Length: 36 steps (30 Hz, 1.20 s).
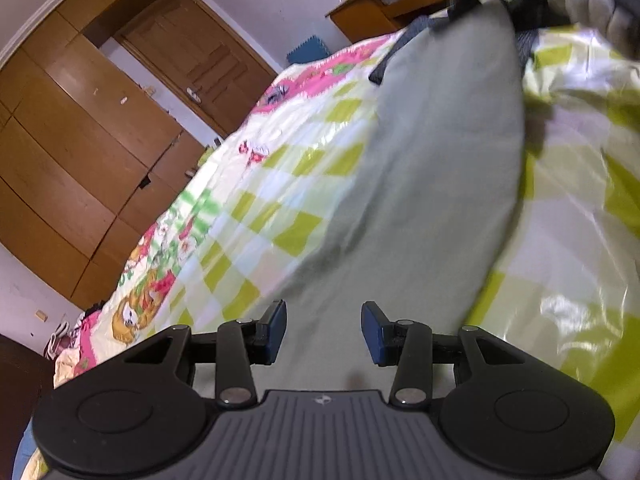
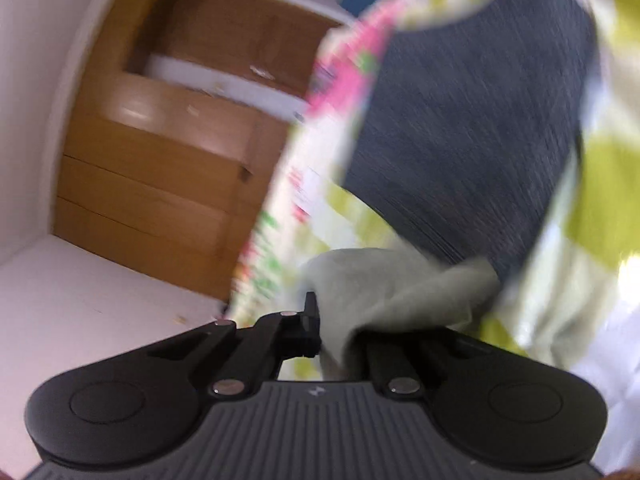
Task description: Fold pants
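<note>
Pale grey-green pants (image 1: 432,168) lie along the checked bedspread (image 1: 304,184), running from the near edge up to the top right. My left gripper (image 1: 325,332) hovers over their near end. It is open, its blue pads (image 1: 277,330) apart, with fabric below them but none pinched. At the far end a grey-gloved hand (image 1: 592,4) holds the other gripper against the cloth. The right wrist view is blurred: my right gripper (image 2: 334,326) is shut on a bunched fold of the pants (image 2: 392,292), which drapes over and hides its right finger.
A dark grey garment (image 2: 480,120) lies on the bedspread (image 2: 600,184) beyond the right gripper. The bed's left edge drops toward a wooden wardrobe (image 1: 68,148) and a door (image 1: 200,60). A wooden desk with clutter (image 1: 396,0) stands past the far end of the bed.
</note>
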{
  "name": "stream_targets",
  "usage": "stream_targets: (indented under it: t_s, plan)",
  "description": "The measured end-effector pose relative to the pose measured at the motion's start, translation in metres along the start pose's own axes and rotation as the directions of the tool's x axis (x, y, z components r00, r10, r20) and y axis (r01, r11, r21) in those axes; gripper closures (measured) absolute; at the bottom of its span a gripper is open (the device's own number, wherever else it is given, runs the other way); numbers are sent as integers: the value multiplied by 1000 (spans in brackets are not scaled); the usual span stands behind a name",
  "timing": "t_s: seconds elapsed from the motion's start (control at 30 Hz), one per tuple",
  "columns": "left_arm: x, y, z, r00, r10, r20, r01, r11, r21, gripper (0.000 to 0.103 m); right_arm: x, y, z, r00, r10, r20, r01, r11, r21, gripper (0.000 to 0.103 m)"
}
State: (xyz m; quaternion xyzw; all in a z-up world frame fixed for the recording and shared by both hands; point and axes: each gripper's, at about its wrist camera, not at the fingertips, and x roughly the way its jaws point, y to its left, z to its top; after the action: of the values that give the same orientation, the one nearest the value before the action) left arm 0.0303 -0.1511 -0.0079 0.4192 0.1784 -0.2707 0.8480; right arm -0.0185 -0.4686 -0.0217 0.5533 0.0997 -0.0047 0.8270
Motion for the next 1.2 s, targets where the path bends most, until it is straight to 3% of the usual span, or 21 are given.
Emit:
stream_targets:
  t_s: [0.07,0.13,0.2,0.23,0.3,0.47,0.57,0.7,0.83,0.93,1.0,1.1,1.2]
  plan:
    - [-2,-2,4,1000,-9,23,9,1000,-5,47,-26,16,7,997,-32,64,37,996,-84,98]
    - [0,-8,7,999,-30,37,31,1000,-6,46,-38,23,10,981,-160,113,180,963,-201,93]
    - [8,-19,6,999,-47,18,46,999,23,46,-31,9,12,949,-307,66,314,917,-248,71]
    - [14,-26,3,999,-51,2,51,998,41,46,-29,-1,12,940,-339,42,339,912,-231,53]
    - [21,-35,-2,998,-56,-35,58,996,68,46,-27,-17,11,931,-365,12,360,910,-204,51]
    - [14,-32,-6,997,-68,-33,70,995,69,46,-41,-31,11,911,-411,33,411,895,-176,52]
    - [13,-29,-7,997,-67,-29,69,995,74,46,-67,-28,10,862,-500,88,506,832,-229,53]
    - [17,-28,-6,998,-62,-22,64,994,84,46,-90,-20,20,830,-537,150,557,788,-262,51]
    - [20,-26,6,998,-64,-1,64,996,59,46,-84,-15,38,884,-450,125,467,849,-246,49]
    - [20,-28,15,997,-73,21,72,996,56,46,-59,-5,41,910,-412,53,402,841,-363,49]
    - [20,-32,18,996,-79,29,77,995,69,46,-36,0,42,899,-439,3,390,797,-461,48]
    - [20,-32,21,996,-80,37,77,993,85,46,-22,-7,49,866,-500,-12,432,761,-483,48]
    - [22,-28,24,995,-92,37,90,994,61,46,-25,-19,56,874,-473,-112,390,820,-418,47]
